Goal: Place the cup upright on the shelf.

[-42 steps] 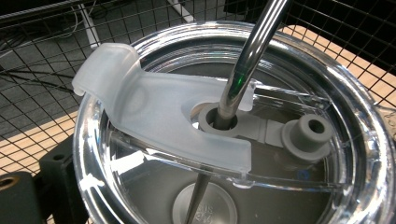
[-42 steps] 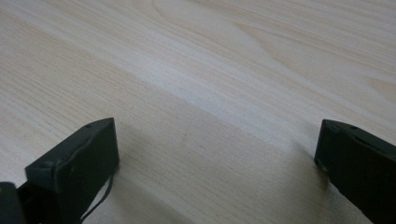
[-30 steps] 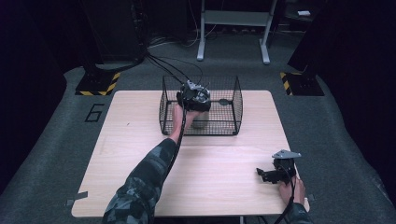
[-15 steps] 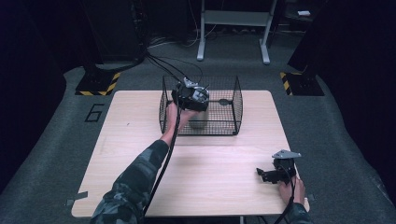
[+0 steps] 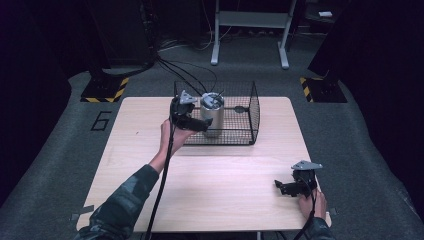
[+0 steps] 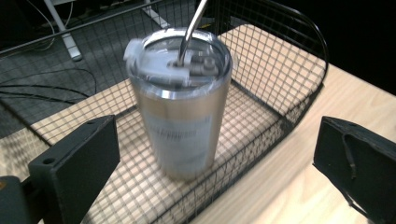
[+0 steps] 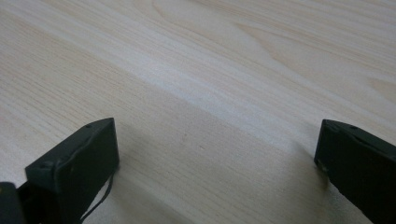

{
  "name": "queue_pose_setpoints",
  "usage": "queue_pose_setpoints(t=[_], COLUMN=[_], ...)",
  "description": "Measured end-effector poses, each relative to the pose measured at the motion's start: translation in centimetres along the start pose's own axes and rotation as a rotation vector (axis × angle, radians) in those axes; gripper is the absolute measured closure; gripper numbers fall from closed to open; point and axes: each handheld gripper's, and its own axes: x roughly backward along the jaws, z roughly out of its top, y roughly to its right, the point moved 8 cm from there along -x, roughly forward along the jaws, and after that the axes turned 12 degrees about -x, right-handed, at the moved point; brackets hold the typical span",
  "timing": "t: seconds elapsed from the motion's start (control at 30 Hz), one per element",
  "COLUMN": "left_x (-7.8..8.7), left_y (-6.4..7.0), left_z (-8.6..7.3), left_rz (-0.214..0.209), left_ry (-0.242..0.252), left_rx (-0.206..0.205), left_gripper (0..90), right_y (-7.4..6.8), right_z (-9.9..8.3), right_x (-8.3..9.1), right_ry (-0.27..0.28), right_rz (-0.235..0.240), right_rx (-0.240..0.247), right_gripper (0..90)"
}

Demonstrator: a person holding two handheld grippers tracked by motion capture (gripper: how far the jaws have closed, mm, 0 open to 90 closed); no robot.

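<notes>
upper centre of the high view, a steel tumbler (image 5: 213, 114) is seen standing upright inside a black wire basket (image 5: 246, 120), toward the basket's left end. the tumbler carries a clear lid (image 6: 180, 58) with a metal straw (image 6: 192, 25) rising through it. the left gripper (image 5: 196, 123) is held at the basket's left front corner, just beside the tumbler's lower left side in that view; whether they touch cannot be told there. along the left gripper view, the tumbler (image 6: 181, 112) is seen at the centre of the frame, beyond and between the two black jaws, which are spread wide at the lower left and lower right corners. a clear gap is left on each side, so nothing is gripped or touched by them. the tumbler's label is blurred.

lower right of the high view, the right gripper (image 5: 284, 188) is held low over the wooden table (image 5: 240, 175), well apart from the basket. its jaws are likewise parted wide in the right gripper view, with bare table (image 7: 219, 93) between them and nothing held.
</notes>
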Motion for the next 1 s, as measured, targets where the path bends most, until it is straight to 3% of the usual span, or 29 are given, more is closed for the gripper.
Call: queue_pose_setpoints(t=[0.23, 0.37, 0.43, 0.47, 0.63, 0.83, 0.87, 1.0], left_x=[2.7, 4.0, 4.9, 4.9, 5.6, 6.2, 6.3, 6.8], left_y=[0.8, 1.3, 1.5, 1.5, 2.1, 1.3, 1.2, 0.8], left_z=[-3.3, -6.3, -9.0, -9.0, -14.0, -20.3, -21.5, -24.2], left_rz=[-0.014, -0.018, -0.011, -0.011, 0.019, 0.071, 0.08, 0.124], left_ry=[-0.014, -0.03, -0.047, -0.047, -0.12, -0.223, -0.235, -0.262], left_rx=[-0.009, 0.028, 0.046, 0.046, 0.059, 0.111, 0.137, 0.163], left_gripper=[0.2, 0.2, 0.2, 0.2, 0.2, 0.1, 0.1, 0.1], right_y=[0.0, 0.0, 0.0, 0.0, 0.0, 0.0, 0.0, 0.0], right_z=[0.0, 0.0, 0.0, 0.0, 0.0, 0.0, 0.0, 0.0], right_x=[0.0, 0.0, 0.0, 0.0, 0.0, 0.0, 0.0, 0.0], right_ry=[0.0, 0.0, 0.0, 0.0, 0.0, 0.0, 0.0, 0.0], right_rz=[0.0, 0.0, 0.0, 0.0, 0.0, 0.0, 0.0, 0.0], right_rx=[0.0, 0.0, 0.0, 0.0, 0.0, 0.0, 0.002, 0.0], right_gripper=[0.0, 0.0, 0.0, 0.0, 0.0, 0.0, 0.0, 0.0])
